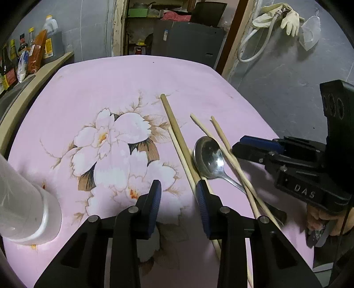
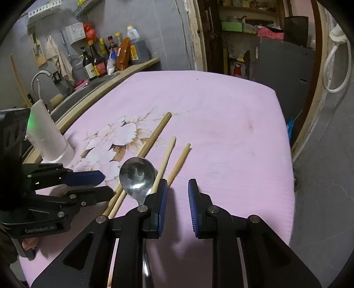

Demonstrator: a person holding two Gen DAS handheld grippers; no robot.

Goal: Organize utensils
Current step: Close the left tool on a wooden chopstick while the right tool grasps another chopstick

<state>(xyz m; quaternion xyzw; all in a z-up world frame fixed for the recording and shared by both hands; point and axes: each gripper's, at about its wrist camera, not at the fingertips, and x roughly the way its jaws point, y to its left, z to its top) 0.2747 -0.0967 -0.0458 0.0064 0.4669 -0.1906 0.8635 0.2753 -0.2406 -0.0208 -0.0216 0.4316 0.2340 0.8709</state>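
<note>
A metal spoon [image 1: 209, 155] [image 2: 137, 175] lies bowl-up on the pink flowered cloth [image 1: 110, 88] [image 2: 221, 121] among several wooden chopsticks. A thick chopstick [image 1: 174, 126] [image 2: 154, 135] lies to its left, and two thinner ones [image 1: 221, 137] [image 2: 179, 159] cross its handle. My left gripper [image 1: 178, 188] [image 2: 104, 186] hovers low over the cloth, open, with nothing between its pads. Its right finger covers the near ends of the left-hand sticks. My right gripper [image 2: 178, 186] [image 1: 234, 148] stands open just right of the spoon, its gap empty. A tall white cup [image 1: 26, 210] [image 2: 48, 137] stands at the left.
Sauce bottles [image 1: 22, 55] [image 2: 106, 59] line a counter beyond the table's left side, by a sink tap [image 2: 39, 75]. The table drops off to grey floor on the right. A hose and gloves [image 1: 287, 15] hang on the far wall beside an open doorway.
</note>
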